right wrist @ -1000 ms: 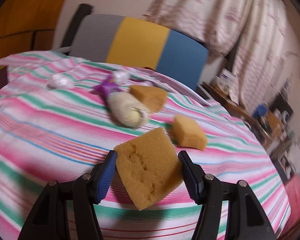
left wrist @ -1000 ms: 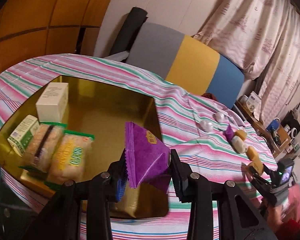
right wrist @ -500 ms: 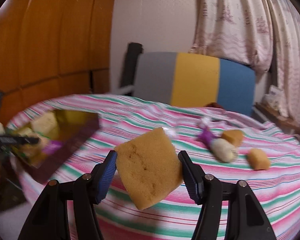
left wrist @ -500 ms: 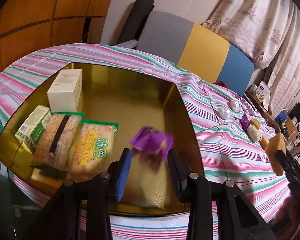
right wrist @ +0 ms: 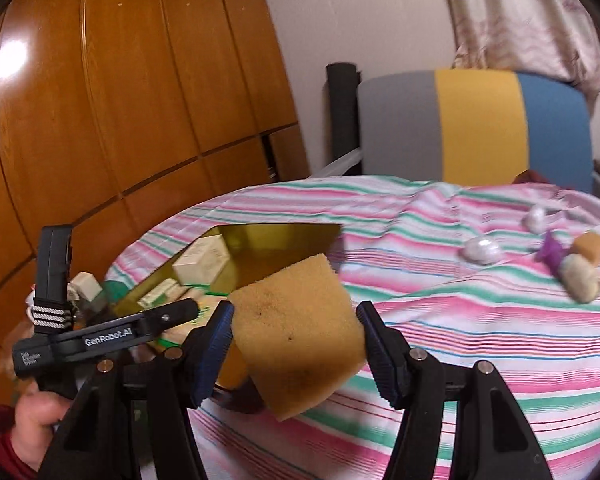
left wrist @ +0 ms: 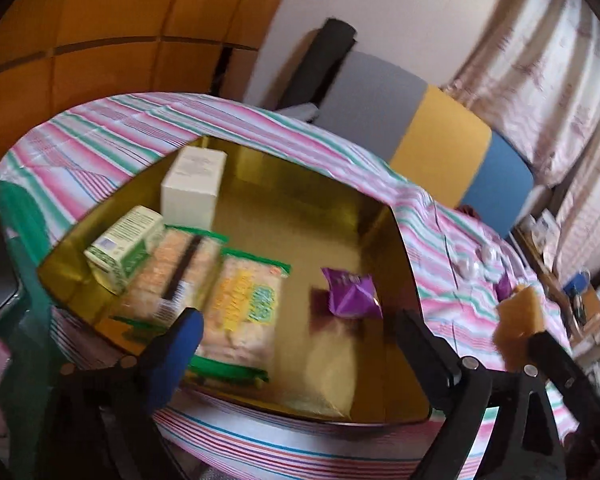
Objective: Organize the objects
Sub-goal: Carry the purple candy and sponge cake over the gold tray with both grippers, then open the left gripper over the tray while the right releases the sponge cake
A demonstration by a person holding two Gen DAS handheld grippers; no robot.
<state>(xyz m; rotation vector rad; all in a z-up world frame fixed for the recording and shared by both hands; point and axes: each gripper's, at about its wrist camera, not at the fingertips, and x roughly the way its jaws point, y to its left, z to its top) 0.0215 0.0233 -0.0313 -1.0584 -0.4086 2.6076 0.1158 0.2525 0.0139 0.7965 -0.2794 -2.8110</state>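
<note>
Table with a pink, green and white striped cloth (left wrist: 284,136), filling both views. Gold tray (left wrist: 284,216), resting on the cloth at the left wrist view's centre; in the right wrist view it lies at 9 o'clock from the yellow sponge (right wrist: 296,336).

Tray contents, left wrist view: white box (left wrist: 192,188) upright at 11 o'clock; green-and-white carton (left wrist: 124,248) at 9 o'clock, beside it; two green-edged cracker packs (left wrist: 224,296) side by side at 8 o'clock; purple packet (left wrist: 350,293) lying loose on the tray floor at 3 o'clock of the packs, touching neither of them.

Left gripper (left wrist: 300,336): jaws have just been opening and stand wide apart, nothing between the pads; the purple packet lies on the tray just beyond them.

Right gripper (right wrist: 296,340): pads pressed on both sides of the yellow sponge, which is held tilted above the cloth near the tray's edge.

Small items (right wrist: 568,264) on the cloth at 2 o'clock in the right wrist view: pale wrapped lumps, a purple-wrapped piece, and a further sponge piece.
</note>
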